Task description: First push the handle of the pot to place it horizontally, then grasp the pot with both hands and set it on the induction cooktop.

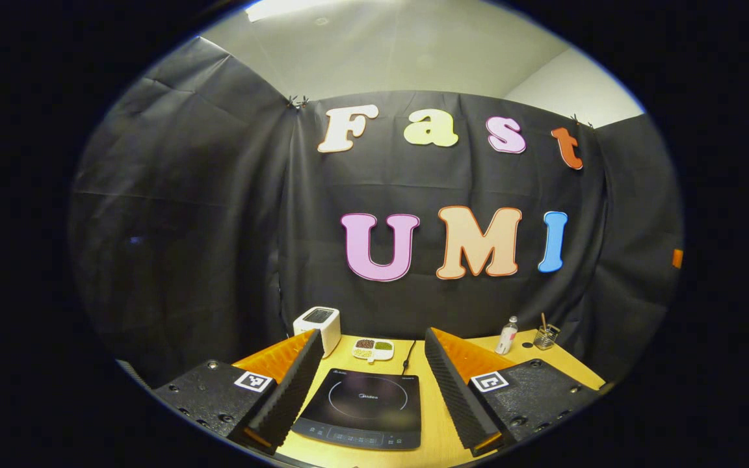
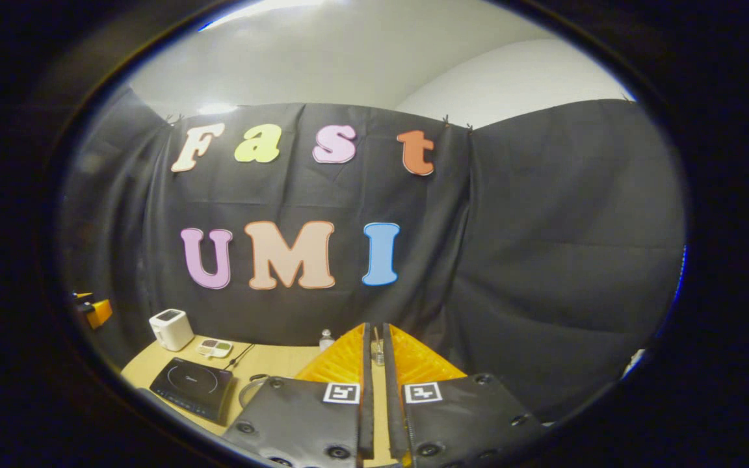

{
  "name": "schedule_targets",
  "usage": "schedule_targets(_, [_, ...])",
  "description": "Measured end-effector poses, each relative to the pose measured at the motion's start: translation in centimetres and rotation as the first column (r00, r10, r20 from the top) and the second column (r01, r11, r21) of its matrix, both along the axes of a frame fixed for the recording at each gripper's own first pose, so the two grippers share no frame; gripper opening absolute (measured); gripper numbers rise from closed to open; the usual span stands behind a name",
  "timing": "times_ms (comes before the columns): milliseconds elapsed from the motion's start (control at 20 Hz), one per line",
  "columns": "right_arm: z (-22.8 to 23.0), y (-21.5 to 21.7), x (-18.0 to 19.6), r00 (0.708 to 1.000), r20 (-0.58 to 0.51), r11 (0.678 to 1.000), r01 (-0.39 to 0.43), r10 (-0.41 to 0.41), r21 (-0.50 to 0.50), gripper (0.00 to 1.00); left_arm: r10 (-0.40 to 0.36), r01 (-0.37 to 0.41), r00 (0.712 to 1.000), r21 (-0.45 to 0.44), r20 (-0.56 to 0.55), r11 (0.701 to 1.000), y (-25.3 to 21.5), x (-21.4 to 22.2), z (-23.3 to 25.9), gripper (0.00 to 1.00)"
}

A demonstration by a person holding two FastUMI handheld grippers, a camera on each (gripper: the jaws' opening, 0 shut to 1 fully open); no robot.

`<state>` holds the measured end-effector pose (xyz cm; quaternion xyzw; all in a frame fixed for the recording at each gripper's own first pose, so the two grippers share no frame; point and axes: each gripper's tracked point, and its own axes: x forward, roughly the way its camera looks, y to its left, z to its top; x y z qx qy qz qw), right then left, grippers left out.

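The pot (image 2: pixel 254 388) was glimpsed at ten o'clock of the nearly closed right hand-held gripper (image 2: pixel 378 390), its handle's axis undiscernible, while the left hand-held gripper (image 1: pixel 372 377) was spread.

Black cloth wall (image 1: pixel 218 214) behind a wooden table (image 1: pixel 436 422), white ceiling (image 1: pixel 387 52).

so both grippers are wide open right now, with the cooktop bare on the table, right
Not quite. The left gripper is wide open in the left gripper view, its fingers spread to either side of the induction cooktop, which is bare. The right gripper is not: in the right gripper view its fingers stand nearly together with only a thin slit between them, holding nothing.
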<state>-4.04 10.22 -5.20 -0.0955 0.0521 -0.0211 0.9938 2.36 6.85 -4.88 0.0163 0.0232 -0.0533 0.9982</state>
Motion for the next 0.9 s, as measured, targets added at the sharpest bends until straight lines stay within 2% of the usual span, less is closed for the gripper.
schedule_targets(300, [-4.4, 1.7, 0.6, 0.993, -0.108, 0.998, -0.034, 0.039, 0.048, 0.11, 0.013, -0.013, 1.0, 0.025, 0.005, 1.0, 0.8, 0.1, 0.0, 0.92])
schedule_targets(550, [-9.1, 2.0, 2.2, 0.966, -0.245, 0.995, -0.062, 0.079, 0.079, 0.11, 0.033, -0.034, 0.999, 0.05, 0.02, 0.998, 0.1, 1.0, 0.6, 0.92])
schedule_targets(650, [-11.6, 2.3, 3.2, 0.944, -0.313, 0.991, -0.074, 0.105, 0.109, 0.11, 0.039, -0.04, 0.999, 0.061, 0.018, 0.997, -0.8, 1.6, 0.3, 0.92])
schedule_targets(700, [-12.9, 2.4, 3.7, 0.93, -0.346, 0.988, -0.08, 0.121, 0.131, 0.11, 0.044, -0.045, 0.999, 0.066, 0.018, 0.997, -1.4, 2.1, 0.2, 0.95])
schedule_targets(750, [-14.1, 2.5, 4.3, 0.916, -0.378, 0.984, -0.084, 0.138, 0.155, 0.11, 0.047, -0.049, 0.999, 0.067, 0.018, 0.997, -2.0, 2.3, 0.2, 0.92])
schedule_targets(900, [-18.0, 2.1, 6.0, 0.865, -0.473, 0.971, -0.063, 0.167, 0.229, 0.11, 0.057, -0.058, 0.998, 0.061, 0.008, 0.996, -4.3, 3.5, 0.0, 0.92])
